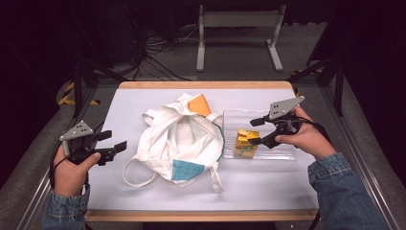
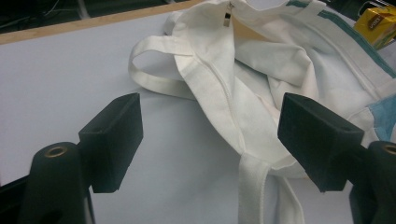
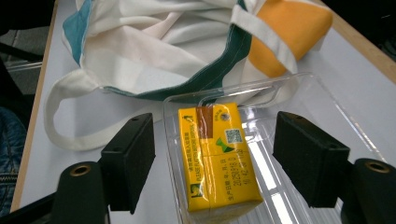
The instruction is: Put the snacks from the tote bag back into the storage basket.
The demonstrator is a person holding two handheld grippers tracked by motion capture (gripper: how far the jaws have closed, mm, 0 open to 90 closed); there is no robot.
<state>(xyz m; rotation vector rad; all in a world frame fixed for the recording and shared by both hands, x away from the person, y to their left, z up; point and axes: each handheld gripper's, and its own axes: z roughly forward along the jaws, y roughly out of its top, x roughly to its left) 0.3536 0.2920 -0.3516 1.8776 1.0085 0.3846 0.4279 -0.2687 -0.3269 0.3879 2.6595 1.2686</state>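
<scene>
Dark floor with tangled cables and a pale metal frame lies beyond the table (image 1: 268, 189), whose smooth white top has a wooden edge strip. Near the centre of the table slumps a crumpled cream cotton tote bag (image 1: 179, 139) with soft looped straps, a dark green trim along its mouth, a light blue patch at its 6 o'clock corner and a rounded orange patch at 12 o'clock. Touching the bag's 3 o'clock side sits a shallow clear plastic tray (image 1: 282, 122), glossy and rectangular with rounded corners. Inside it lies a small yellow rectangular drink carton (image 3: 217, 156), flat on its side, with printed text, a code square and a brown strip across its top face.

The right gripper (image 1: 258, 132), matte black with a grey three-cornered plate, hangs over the tray at 3 o'clock; its blocky jaws stand released on either side of the carton without touching it. The left gripper (image 1: 112, 143) waits at 9 o'clock, just beside the bag, its jaws spread wide with nothing between them but the bag's seam and strap farther off.
</scene>
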